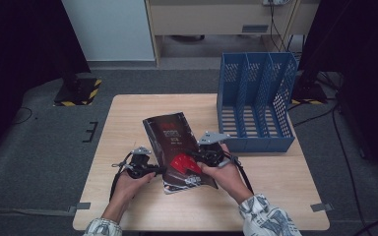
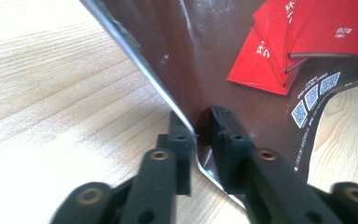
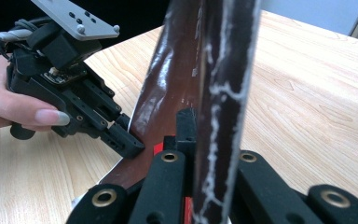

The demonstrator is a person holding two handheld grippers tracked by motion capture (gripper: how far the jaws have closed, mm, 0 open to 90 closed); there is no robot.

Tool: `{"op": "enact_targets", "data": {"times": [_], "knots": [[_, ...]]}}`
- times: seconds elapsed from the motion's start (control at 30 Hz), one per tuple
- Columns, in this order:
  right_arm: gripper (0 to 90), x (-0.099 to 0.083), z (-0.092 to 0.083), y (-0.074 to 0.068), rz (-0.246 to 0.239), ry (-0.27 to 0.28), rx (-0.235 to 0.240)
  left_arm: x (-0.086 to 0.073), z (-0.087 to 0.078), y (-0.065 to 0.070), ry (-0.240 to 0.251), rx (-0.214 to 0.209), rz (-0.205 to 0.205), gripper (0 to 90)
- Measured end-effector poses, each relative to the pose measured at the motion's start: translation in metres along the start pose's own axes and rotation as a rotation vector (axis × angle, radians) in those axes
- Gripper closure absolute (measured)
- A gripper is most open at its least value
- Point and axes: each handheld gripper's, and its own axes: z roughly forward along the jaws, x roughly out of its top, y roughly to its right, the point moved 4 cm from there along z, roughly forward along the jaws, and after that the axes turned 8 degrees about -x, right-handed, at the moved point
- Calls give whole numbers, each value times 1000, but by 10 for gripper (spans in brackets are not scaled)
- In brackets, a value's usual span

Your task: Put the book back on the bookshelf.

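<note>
A dark brown magazine [image 1: 174,142] with red book pictures on its cover is held tilted above the wooden table [image 1: 275,187], between both grippers. My left gripper [image 1: 161,170] is shut on the magazine's thin left edge; in the left gripper view the cover [image 2: 242,56] rises from between the jaws of the gripper [image 2: 196,135]. My right gripper [image 1: 193,158] is shut on the right side, and in the right gripper view the worn spine [image 3: 223,70] stands upright between that gripper's [image 3: 209,135] jaws. The left gripper [image 3: 133,145] also appears there, touching the cover.
A blue three-slot file rack [image 1: 256,98] stands empty at the table's back right, close to the right gripper. A black stand base with yellow-black stripes [image 1: 78,91] sits on the floor beyond the left corner. Cables [image 1: 334,128] run along the floor at right.
</note>
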Motion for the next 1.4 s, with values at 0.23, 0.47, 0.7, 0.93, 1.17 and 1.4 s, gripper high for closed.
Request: {"op": "enact_targets", "data": {"times": [0.23,0.47,0.7,0.93,1.17,1.4], "knots": [[867,2,-1,2,-31,3,1,3,-4,2,11,26,19,844],[867,6,0,4,-51,20,0,9,-14,2,51,83,46,857],[866,8,0,5,-72,20,-7,13,-20,4,66,124,72,861],[866,13,3,4,-65,44,-8,18,-30,5,76,169,98,863],[857,13,0,6,-77,43,-19,23,-37,13,67,213,150,866],[856,15,-2,11,-74,55,-33,30,-44,17,103,248,177,870]]}}
